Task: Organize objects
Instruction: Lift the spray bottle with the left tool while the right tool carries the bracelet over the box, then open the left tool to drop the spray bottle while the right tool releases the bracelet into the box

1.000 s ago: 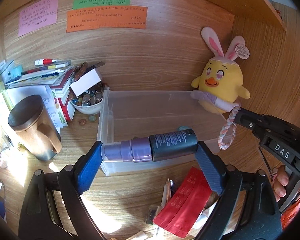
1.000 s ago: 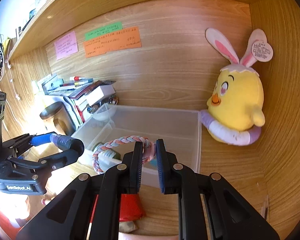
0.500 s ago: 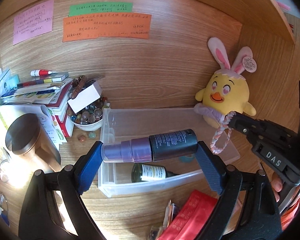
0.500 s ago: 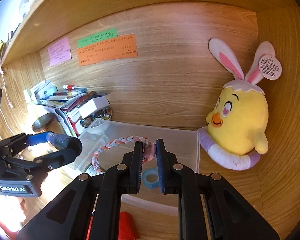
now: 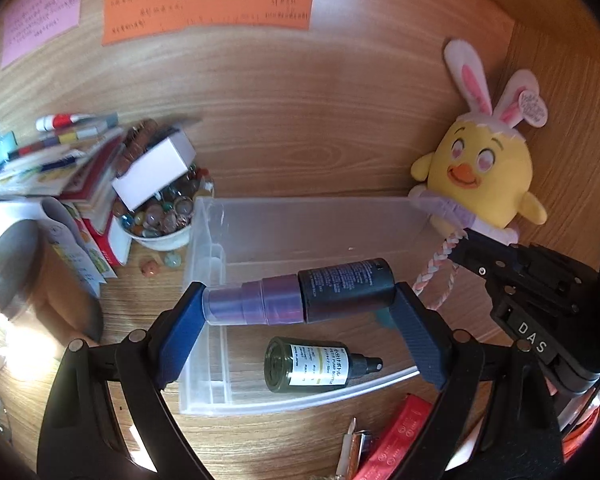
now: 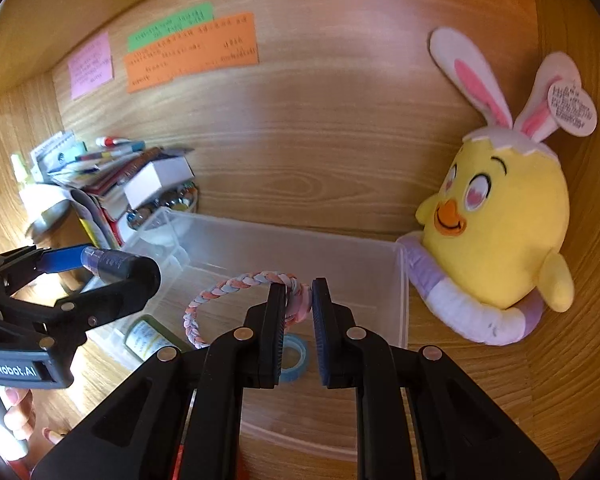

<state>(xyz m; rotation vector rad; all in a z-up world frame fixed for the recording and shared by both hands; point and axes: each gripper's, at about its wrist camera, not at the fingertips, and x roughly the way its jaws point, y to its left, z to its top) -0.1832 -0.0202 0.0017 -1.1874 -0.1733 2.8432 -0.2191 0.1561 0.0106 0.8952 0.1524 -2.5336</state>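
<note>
My left gripper is shut endwise on a bottle with a dark body and a purple cap, held level above the clear plastic bin. My right gripper is shut on a pink, blue and orange braided ring, which hangs over the bin near its right side. A green spray bottle and a blue tape roll lie inside the bin. In the left wrist view the right gripper shows at the right with the braid. The right wrist view has the left gripper at its left.
A yellow plush chick with bunny ears leans in the right corner beside the bin. A bowl of marbles with a white box on it, stacked books and a brown mug crowd the left. Red packets lie in front.
Both grippers have moved forward over the bin with their objects still held. The green spray bottle and the tape roll inside the bin have come into view.
</note>
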